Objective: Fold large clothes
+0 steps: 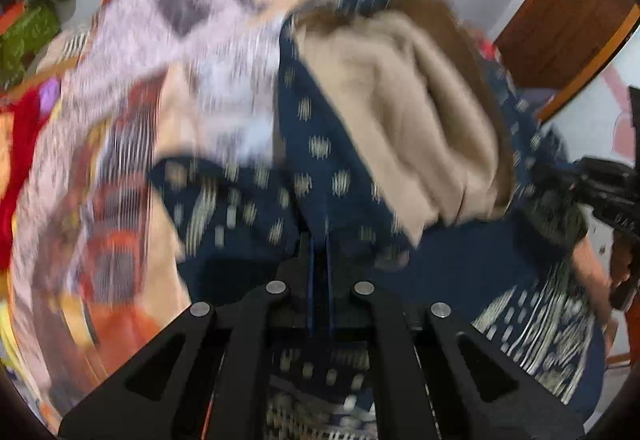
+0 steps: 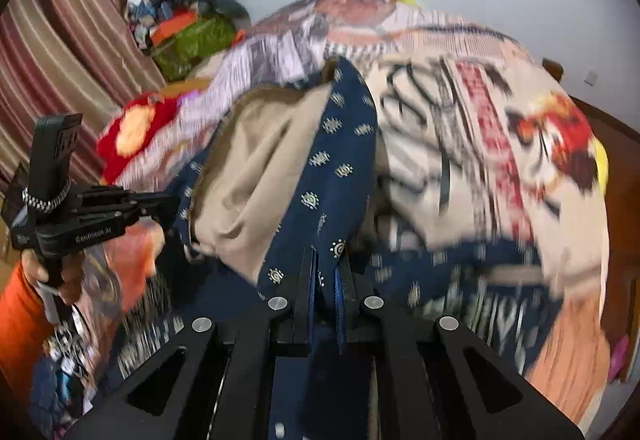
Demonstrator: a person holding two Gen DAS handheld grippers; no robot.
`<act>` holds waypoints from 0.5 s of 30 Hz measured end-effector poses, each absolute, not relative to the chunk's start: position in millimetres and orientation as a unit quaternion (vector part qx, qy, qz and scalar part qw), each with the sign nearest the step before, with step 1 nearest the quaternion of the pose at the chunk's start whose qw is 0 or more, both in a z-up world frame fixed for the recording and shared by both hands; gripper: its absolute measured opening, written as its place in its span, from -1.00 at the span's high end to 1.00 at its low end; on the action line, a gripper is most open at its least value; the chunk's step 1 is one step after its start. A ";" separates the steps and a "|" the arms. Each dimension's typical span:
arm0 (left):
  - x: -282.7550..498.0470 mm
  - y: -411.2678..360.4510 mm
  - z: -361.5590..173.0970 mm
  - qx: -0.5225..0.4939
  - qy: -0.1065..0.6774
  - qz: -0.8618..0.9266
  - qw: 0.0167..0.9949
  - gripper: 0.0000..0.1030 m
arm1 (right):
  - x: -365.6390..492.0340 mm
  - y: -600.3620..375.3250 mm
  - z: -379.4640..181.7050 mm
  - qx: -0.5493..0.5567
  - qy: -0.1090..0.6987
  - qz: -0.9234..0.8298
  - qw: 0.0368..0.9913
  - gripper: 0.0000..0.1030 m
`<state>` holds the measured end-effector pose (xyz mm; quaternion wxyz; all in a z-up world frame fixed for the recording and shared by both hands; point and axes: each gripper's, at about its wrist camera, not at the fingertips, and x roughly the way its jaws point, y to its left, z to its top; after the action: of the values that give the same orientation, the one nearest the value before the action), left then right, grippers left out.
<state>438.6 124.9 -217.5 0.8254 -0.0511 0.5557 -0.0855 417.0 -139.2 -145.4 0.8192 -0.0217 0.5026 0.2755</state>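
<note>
A large navy garment with pale printed motifs point(image 1: 320, 168) and a beige lining point(image 1: 404, 128) drapes over a bed covered by a patterned blanket point(image 1: 132, 88). My left gripper point(image 1: 319, 240) is shut on a fold of the navy cloth, which runs up between its fingers. In the right wrist view the same navy garment point(image 2: 336, 168) shows its beige inside point(image 2: 256, 176), and my right gripper point(image 2: 326, 260) is shut on its edge. The left gripper point(image 2: 168, 206) also appears at the left of the right wrist view, clamped on the garment's far side, held by a hand with an orange sleeve point(image 2: 16, 320).
A pile of clothes and a green bag point(image 2: 192, 40) sit at the back by a striped curtain point(image 2: 60, 52). A red cushion point(image 2: 136, 136) lies on the blanket. Wooden furniture point(image 1: 568, 16) stands at the right. The pictures are motion-blurred.
</note>
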 end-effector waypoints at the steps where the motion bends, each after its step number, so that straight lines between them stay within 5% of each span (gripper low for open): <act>1: 431.7 125.1 -222.3 -0.045 0.563 -0.079 0.822 0.92 | 406.5 -140.2 -150.8 -0.033 0.506 0.269 0.819 0.89; 7: 402.6 135.3 -213.0 -0.028 0.565 -0.065 0.822 0.82 | 382.4 -157.4 -155.4 -0.031 0.544 0.249 0.801 0.88; 13: 417.8 152.1 -172.2 -0.033 0.512 -0.035 0.857 -0.02 | 393.9 -165.0 -117.8 0.005 0.528 0.262 0.808 0.88; 15: 431.9 154.0 -162.1 -0.035 0.495 -0.024 0.868 -0.10 | 403.0 -160.8 -108.0 0.005 0.518 0.262 0.814 0.84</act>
<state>431.9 154.0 -162.1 0.8679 -0.0348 0.4950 -0.0237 403.0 -160.8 -108.0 0.8142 0.0048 0.5184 0.2615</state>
